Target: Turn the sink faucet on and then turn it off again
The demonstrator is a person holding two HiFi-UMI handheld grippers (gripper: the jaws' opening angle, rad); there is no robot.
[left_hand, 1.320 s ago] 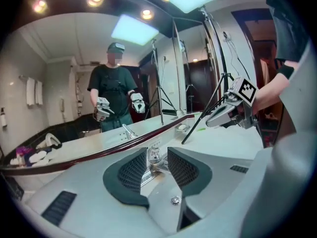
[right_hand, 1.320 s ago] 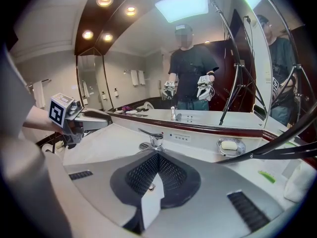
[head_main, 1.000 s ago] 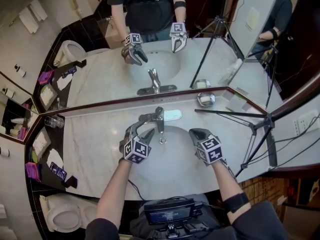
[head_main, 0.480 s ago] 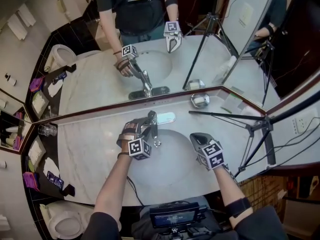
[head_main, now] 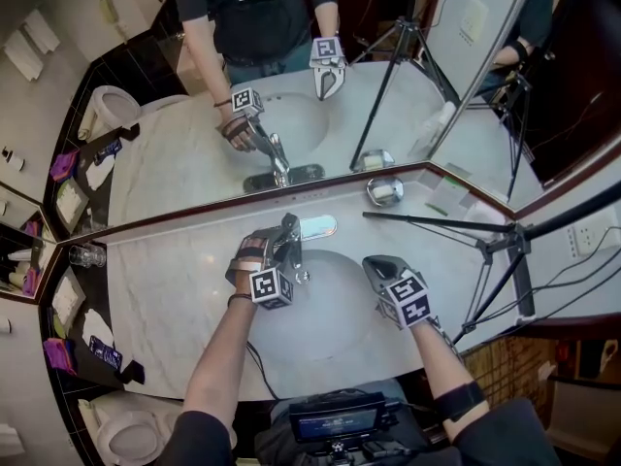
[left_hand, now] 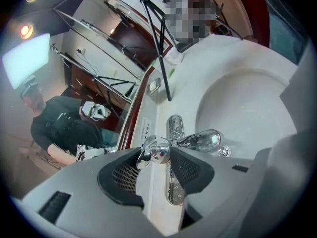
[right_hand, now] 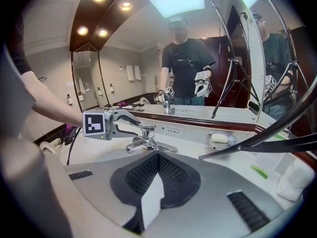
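Left gripper [head_main: 281, 247] closing around faucet handle [left_hand: 157, 151]

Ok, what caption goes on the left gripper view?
Left tool just closed its jaws on the faucet handle beside the sink.

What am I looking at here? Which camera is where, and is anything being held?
No robot: a person holds a two-jaw gripper in each hand at a sink. One picture is from a head camera looking down; the other two come from cameras on each gripper. On the counter: a soap dish and a tripod leg. The left gripper has just been closing, its jaws on the faucet handle. The right gripper is shut and empty, at the sink's edge.
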